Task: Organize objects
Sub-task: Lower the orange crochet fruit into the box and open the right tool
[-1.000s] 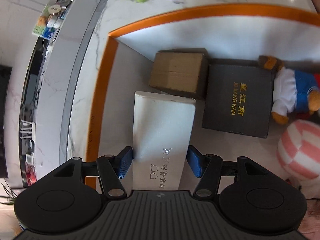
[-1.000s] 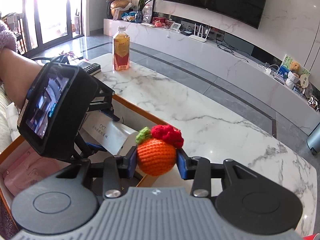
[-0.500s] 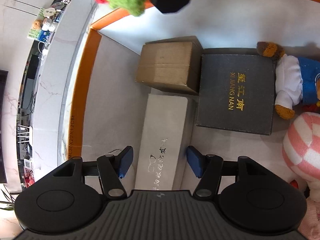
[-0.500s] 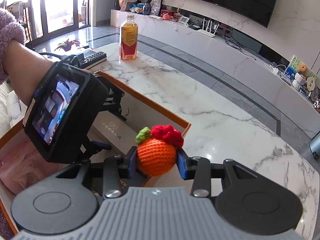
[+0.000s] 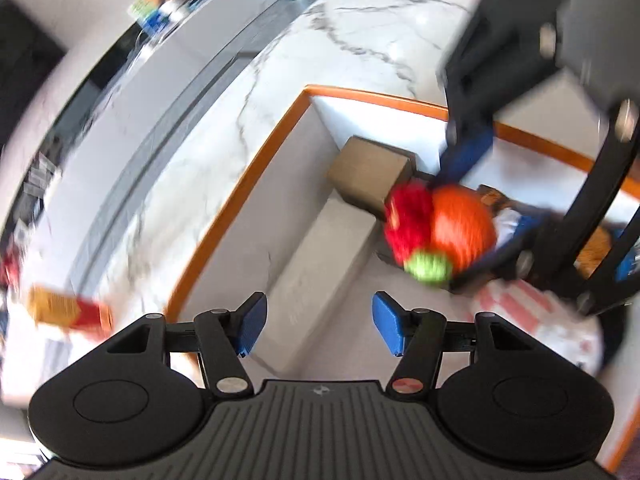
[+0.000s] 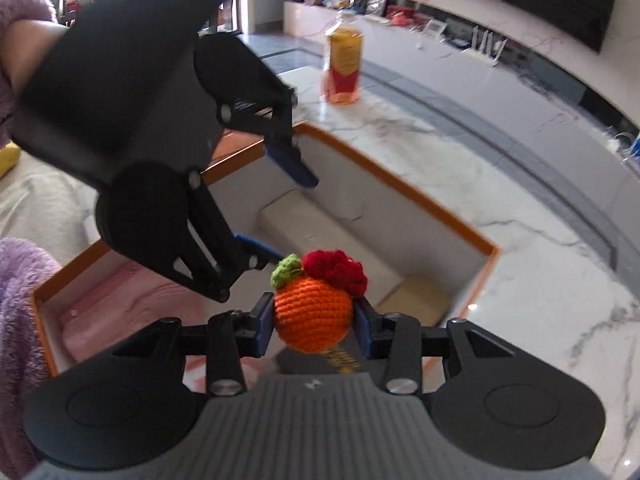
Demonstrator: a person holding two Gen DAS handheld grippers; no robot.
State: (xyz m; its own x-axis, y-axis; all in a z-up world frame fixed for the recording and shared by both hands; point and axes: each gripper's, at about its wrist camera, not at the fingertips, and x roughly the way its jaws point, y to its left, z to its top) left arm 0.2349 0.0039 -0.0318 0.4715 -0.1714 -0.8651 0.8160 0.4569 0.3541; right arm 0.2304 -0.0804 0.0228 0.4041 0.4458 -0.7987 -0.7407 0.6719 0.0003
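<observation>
Overhead, right tongs (image 6: 314, 326) pinch crocheted orange (image 6: 313, 316).

**Left tongs closing above the white case**

Your left tongs (image 5: 318, 322) hang over the long white rectangular case (image 5: 322, 276), blue pads closing but clear of it. Your right tongs (image 5: 472, 216) grip the orange crocheted fruit (image 5: 460, 226) above the orange-rimmed tray (image 5: 224, 216) on the marble surface (image 5: 360, 40).

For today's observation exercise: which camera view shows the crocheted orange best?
The right wrist view: the crocheted orange sits sharp and close between the right gripper pads, stitches, green leaf and red top clear. The left wrist view shows it only as a blurred shape above the tray.
</observation>
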